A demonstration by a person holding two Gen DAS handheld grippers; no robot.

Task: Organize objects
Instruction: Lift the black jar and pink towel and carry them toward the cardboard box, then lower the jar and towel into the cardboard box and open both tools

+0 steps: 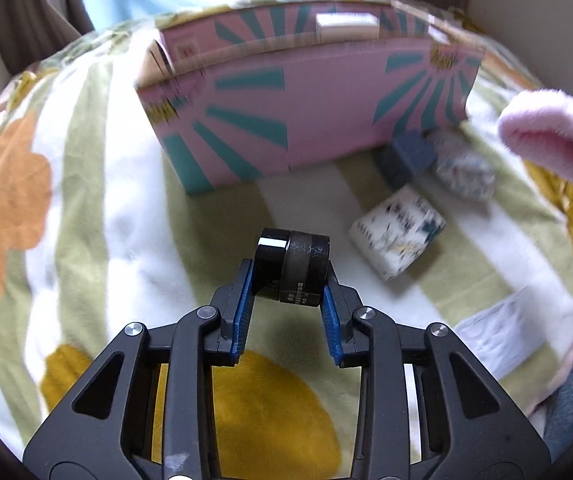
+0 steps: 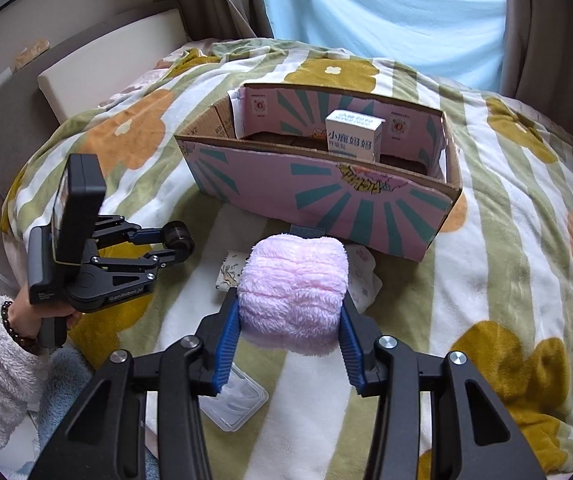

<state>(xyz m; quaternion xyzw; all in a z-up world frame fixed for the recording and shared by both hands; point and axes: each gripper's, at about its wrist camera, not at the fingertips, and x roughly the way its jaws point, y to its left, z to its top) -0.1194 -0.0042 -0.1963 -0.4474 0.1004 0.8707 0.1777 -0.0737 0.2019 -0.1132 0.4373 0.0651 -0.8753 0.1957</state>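
Presently observed on a bed covered by a striped, flower-patterned blanket [image 2: 498,248]. Left gripper [image 1: 290,284] clamped on a small black jar [image 1: 292,268], blue pads pressing its two ends; jar lying sideways between the pads and held above the blanket, clear of the other items. Same left gripper [image 2: 176,242] seen in the right wrist view, gripped by a hand [image 2: 32,320] in a fluffy white sleeve with a beaded bracelet at the wrist. Right gripper [image 2: 292,332] closed on a fluffy pink roll [image 2: 294,288], pads squeezing both sides; roll raised off the blanket in front of the box, also visible at the right edge of the left wrist view [image 1: 546,136]. Pink cardboard box [image 2: 326,200] with teal rays standing open-topped on the blanket beyond both grippers. White carton [image 2: 353,136] with printed characters upright inside, toward the back wall. Against the box's near wall, on the blanket: a dark blue block [image 1: 404,158], and just beside it a patterned white packet [image 1: 464,170]. Second patterned white packet [image 1: 398,232] lying nearer the left gripper, apart from the box. Clear plastic container [image 2: 234,402] lying on the blanket under the right gripper. Left wrist view blurred; print on the packets not legible.
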